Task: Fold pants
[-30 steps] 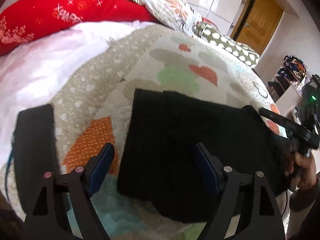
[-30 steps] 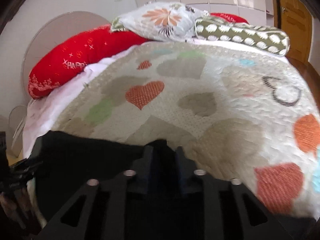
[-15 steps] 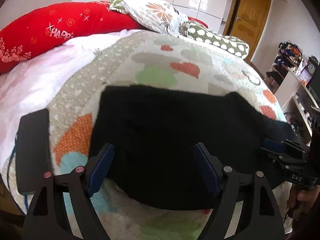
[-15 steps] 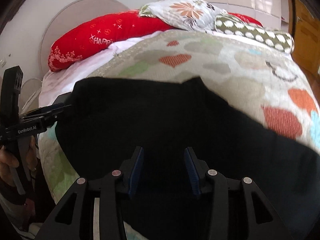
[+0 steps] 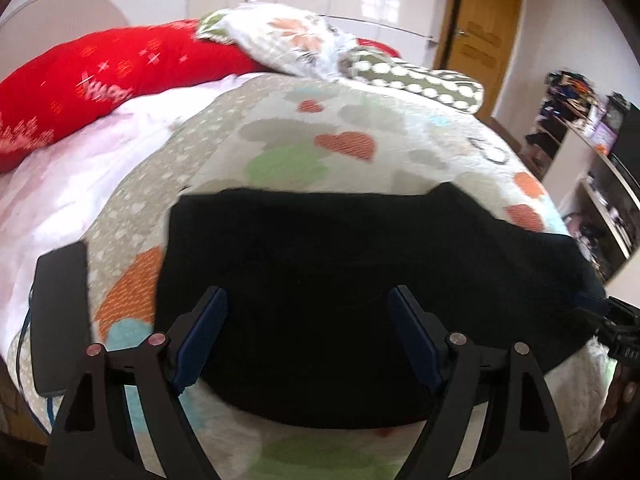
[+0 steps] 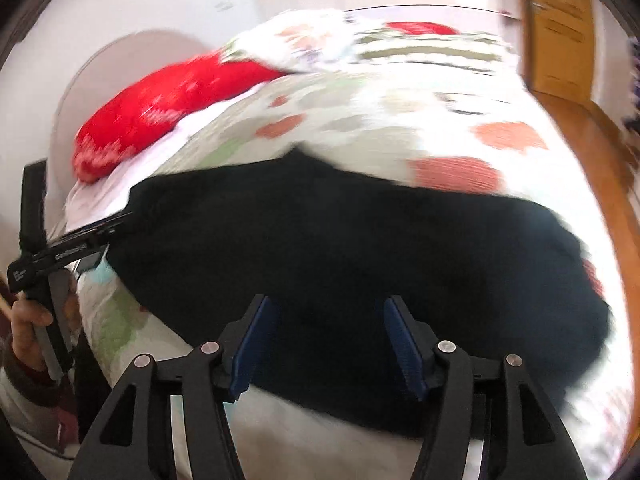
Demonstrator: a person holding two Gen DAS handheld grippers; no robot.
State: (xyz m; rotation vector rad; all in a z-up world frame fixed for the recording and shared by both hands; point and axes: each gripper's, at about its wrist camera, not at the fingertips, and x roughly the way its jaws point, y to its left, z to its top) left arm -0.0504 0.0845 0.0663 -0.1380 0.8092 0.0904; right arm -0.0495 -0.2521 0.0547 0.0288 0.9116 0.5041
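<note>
The black pants [image 5: 360, 280] lie folded flat on the bed's heart-print quilt [image 5: 340, 144]. The left gripper [image 5: 308, 328] hovers over them, jaws wide apart and empty. The right gripper [image 6: 328, 340] has its jaws opening, nothing pinched. A dark flat device [image 5: 60, 312] lies beside the pants; a red pillow [image 5: 100, 76] sits behind.

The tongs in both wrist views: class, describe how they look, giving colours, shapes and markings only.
Both the left tongs and right tongs have black, angular frames with triangular cut-outs, round silver rivets, and flat dark-blue ribbed pads. Seen from the right wrist, the left tongs' body carries small white lettering, too blurred to read, above a grey handle.
</note>
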